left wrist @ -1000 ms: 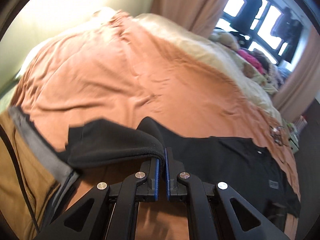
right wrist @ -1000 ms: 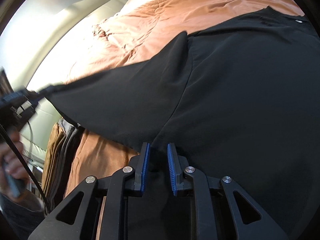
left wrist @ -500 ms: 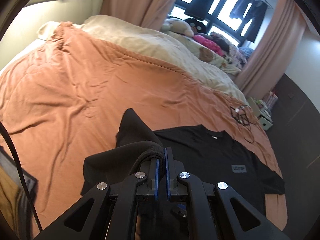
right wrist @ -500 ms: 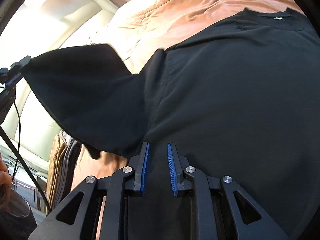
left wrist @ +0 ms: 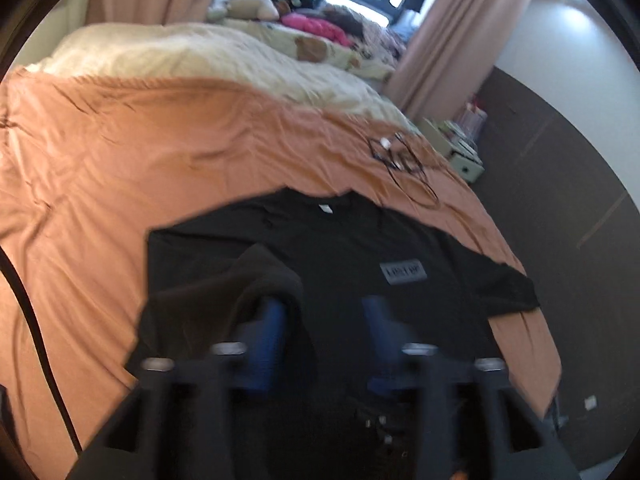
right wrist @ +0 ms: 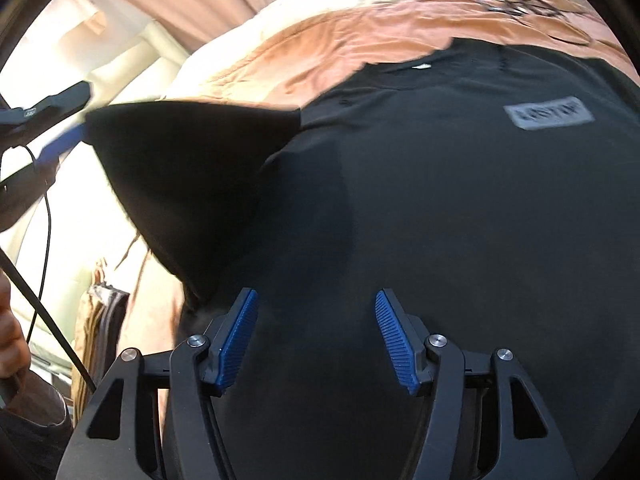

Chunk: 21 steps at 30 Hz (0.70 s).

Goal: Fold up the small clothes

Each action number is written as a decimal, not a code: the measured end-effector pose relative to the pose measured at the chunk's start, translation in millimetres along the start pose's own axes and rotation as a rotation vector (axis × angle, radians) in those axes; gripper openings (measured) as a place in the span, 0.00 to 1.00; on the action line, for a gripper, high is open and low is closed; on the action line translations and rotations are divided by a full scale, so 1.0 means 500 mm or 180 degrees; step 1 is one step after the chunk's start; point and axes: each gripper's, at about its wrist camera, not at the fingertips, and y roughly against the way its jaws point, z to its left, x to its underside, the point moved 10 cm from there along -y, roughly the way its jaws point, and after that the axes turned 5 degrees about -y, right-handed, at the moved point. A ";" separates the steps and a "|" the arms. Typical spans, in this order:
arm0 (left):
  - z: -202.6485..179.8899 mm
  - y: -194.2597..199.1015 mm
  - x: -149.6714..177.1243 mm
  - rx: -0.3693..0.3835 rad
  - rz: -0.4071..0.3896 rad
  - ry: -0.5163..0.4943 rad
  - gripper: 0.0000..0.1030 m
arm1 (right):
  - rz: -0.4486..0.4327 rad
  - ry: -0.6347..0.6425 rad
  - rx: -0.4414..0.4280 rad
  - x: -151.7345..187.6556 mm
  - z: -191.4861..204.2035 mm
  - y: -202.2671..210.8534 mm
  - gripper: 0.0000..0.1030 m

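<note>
**Sleeve let go over the shirt body**

Rumpled orange bedding (left wrist: 132, 168) covers the near half of the bed, with a cream duvet (left wrist: 224, 64) beyond it and stuffed toys (left wrist: 256, 6) heaped under the window. On the orange cover lies the black T-shirt (left wrist: 360, 248), front up, neck label toward the window and a small grey chest patch (left wrist: 403, 273) showing. A tangle of thin cable (left wrist: 404, 164) rests on the cover past the collar.

A second ago the left tongs (left wrist: 324, 332) were pinched tight on the near sleeve (left wrist: 240, 292), and half a second ago they were carrying it in over the shirt. Now their jaws have just sprung apart; the blue pads stand wide, and the sleeve cloth only drapes over the left pad, bunched and not yet flat. From the right wrist view the same sleeve (right wrist: 192, 168) hangs as a dark triangle from the left tongs' blue tip at the frame's left edge.

The right tongs (right wrist: 316, 340) have also just been opening. Their jaws stand apart above the shirt's lower body, with black cloth behind them but nothing pressed between the pads.

My reading: the first sleeve fold is at its release point. The cloth probably needs to slide free of the pad and settle flat on the chest, or the fold will stay lumpy. The far sleeve (left wrist: 504, 288) lies spread out, unfolded.
</note>
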 end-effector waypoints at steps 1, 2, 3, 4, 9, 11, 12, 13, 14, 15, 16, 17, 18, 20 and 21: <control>-0.003 0.002 0.009 0.0010 0.0009 -0.0013 0.80 | -0.0011 -0.0009 0.0036 -0.004 -0.007 0.003 0.58; -0.002 0.008 0.020 0.0008 0.0012 -0.0034 0.81 | -0.0027 -0.0034 0.0051 -0.014 -0.014 0.012 0.58; -0.002 0.018 0.037 0.0009 0.0034 -0.0059 0.81 | -0.0047 -0.0058 0.0047 -0.018 -0.017 0.021 0.58; -0.001 0.024 0.047 0.0018 0.0043 -0.0063 0.81 | -0.0087 -0.0096 0.0023 -0.030 -0.024 0.038 0.58; 0.082 0.063 0.096 -0.0286 0.0025 0.0068 0.81 | -0.0246 0.0087 -0.0032 -0.024 0.014 0.064 0.58; 0.120 0.070 0.114 -0.0313 0.0049 0.0234 0.77 | -0.0243 0.0206 -0.0067 -0.016 0.035 0.068 0.58; 0.143 0.075 0.130 -0.0343 0.0066 0.0335 0.71 | -0.0221 0.0261 -0.0078 -0.012 0.049 0.056 0.58; 0.160 0.078 0.140 -0.0392 0.0085 0.0399 0.68 | -0.0195 0.0301 -0.0085 -0.011 0.053 0.052 0.58; 0.178 0.081 0.151 -0.0436 0.0103 0.0460 0.62 | -0.0182 0.0326 -0.0072 -0.002 0.061 0.052 0.58; 0.191 0.081 0.162 -0.0456 0.0112 0.0520 0.55 | -0.0185 0.0353 -0.0078 0.003 0.065 0.062 0.58; 0.201 0.083 0.168 -0.0459 0.0118 0.0560 0.48 | -0.0175 0.0398 -0.0095 0.005 0.077 0.055 0.58; 0.217 0.086 0.184 -0.0472 0.0133 0.0628 0.46 | -0.0150 0.0451 -0.0111 0.008 0.091 0.048 0.58; 0.230 0.089 0.193 -0.0486 0.0145 0.0664 0.42 | -0.0131 0.0504 -0.0117 0.013 0.100 0.050 0.58; 0.254 0.093 0.218 -0.0506 0.0157 0.0759 0.38 | -0.0093 0.0656 -0.0120 0.028 0.122 0.050 0.58; 0.264 0.095 0.228 -0.0499 0.0163 0.0801 0.35 | -0.0072 0.0711 -0.0128 0.034 0.130 0.043 0.58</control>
